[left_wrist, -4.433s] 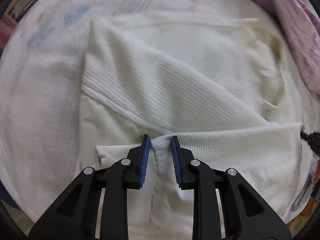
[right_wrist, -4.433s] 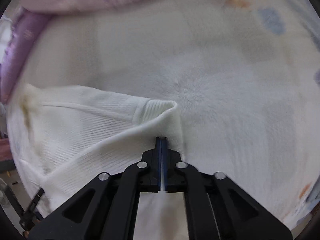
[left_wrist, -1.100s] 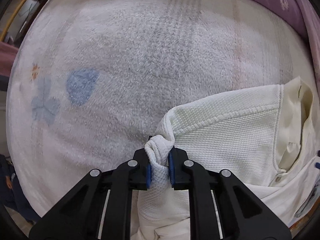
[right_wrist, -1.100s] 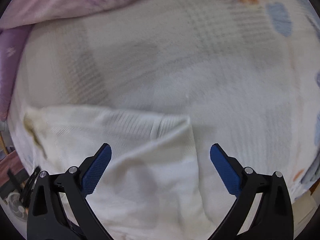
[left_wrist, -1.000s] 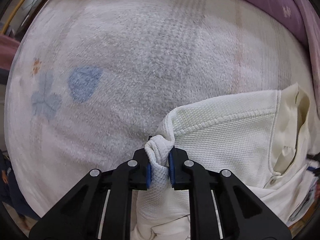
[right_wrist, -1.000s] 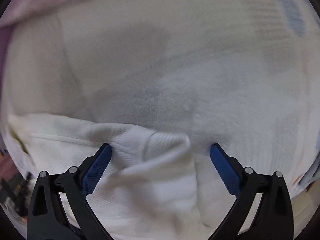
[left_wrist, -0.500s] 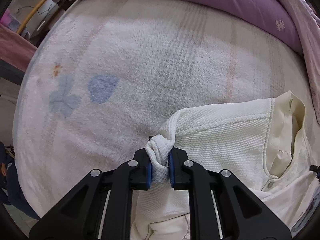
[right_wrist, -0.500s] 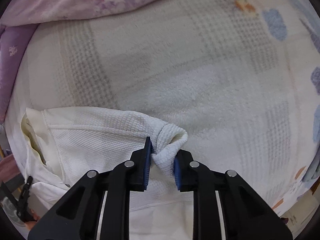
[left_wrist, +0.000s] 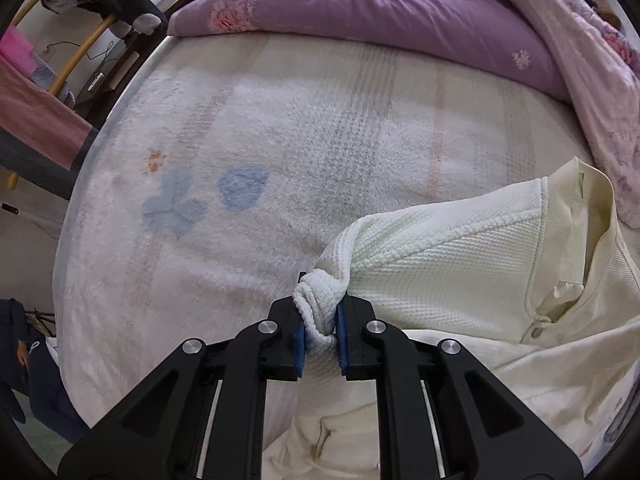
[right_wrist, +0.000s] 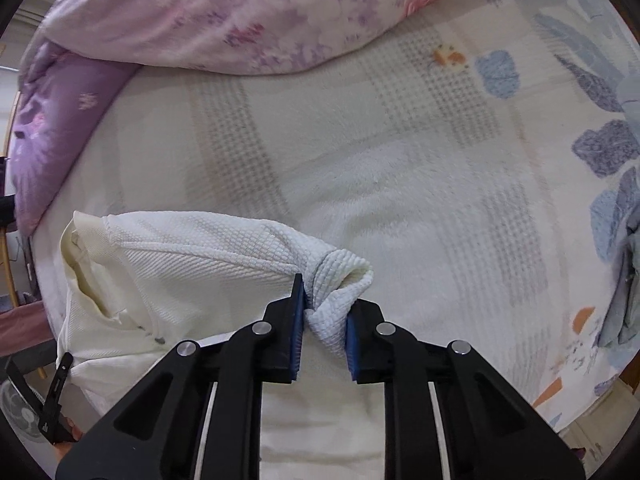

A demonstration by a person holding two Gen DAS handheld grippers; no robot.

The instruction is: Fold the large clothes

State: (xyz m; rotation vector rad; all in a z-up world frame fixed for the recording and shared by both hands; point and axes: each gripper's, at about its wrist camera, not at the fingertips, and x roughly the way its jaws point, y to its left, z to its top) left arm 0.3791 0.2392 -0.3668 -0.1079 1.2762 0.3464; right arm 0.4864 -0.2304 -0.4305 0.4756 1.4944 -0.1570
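A cream waffle-knit shirt with a buttoned collar hangs lifted above the bed. My left gripper is shut on a bunched corner of the shirt. In the right wrist view the same shirt stretches to the left, collar at far left. My right gripper is shut on the other bunched corner. The lower part of the shirt hangs below the fingers, mostly hidden.
A white fleece blanket with blue flower prints covers the bed. A purple quilt lies along the far edge, with a pink floral quilt beside it. A chair with clothes stands at the left. Grey cloth lies at the right.
The right gripper, open a second ago, has shut on the shirt's corner. Both grippers have since lifted the shirt, and more of the bed and quilts has come into view.
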